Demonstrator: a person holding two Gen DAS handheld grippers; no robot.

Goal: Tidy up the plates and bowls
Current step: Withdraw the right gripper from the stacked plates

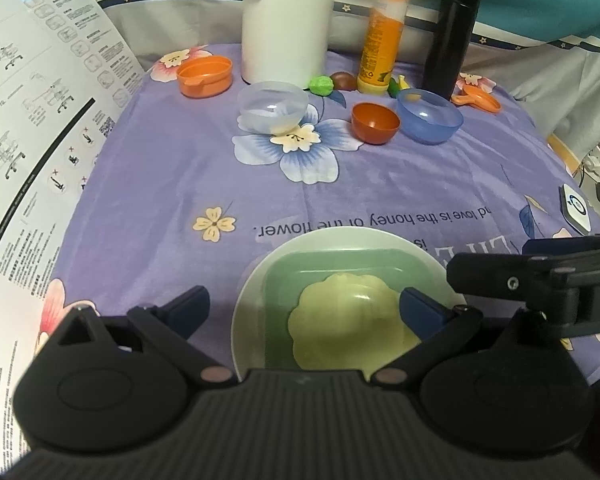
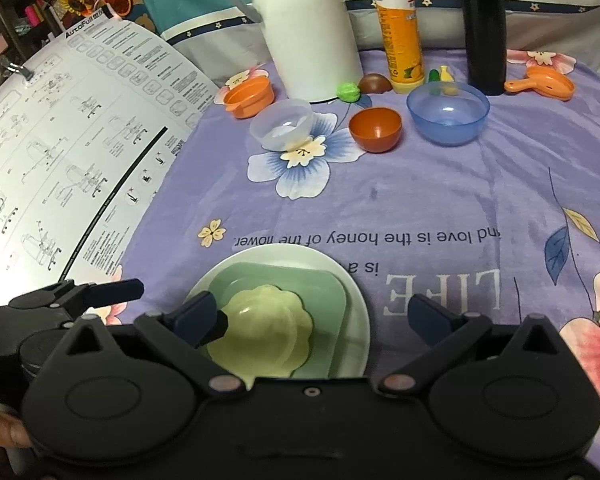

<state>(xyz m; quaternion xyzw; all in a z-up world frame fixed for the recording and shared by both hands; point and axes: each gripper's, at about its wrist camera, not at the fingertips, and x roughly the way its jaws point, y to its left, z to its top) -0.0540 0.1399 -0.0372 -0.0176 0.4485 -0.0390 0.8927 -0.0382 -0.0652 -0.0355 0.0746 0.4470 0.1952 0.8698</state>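
Purple-cloth table, plates already stacked beneath both wide-open claws (image 1: pixel 304 312) (image 2: pixel 320 316), so reach well ahead, straddle the clear bowl (image 2: pixel 281 123) rim squarely and nest it gently.

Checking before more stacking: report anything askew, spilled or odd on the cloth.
Nothing spilled or broken. The plates are stacked: white plate, green square plate, scalloped yellow dish. The clear bowl, red-brown bowl and blue bowl stand apart, unstacked.
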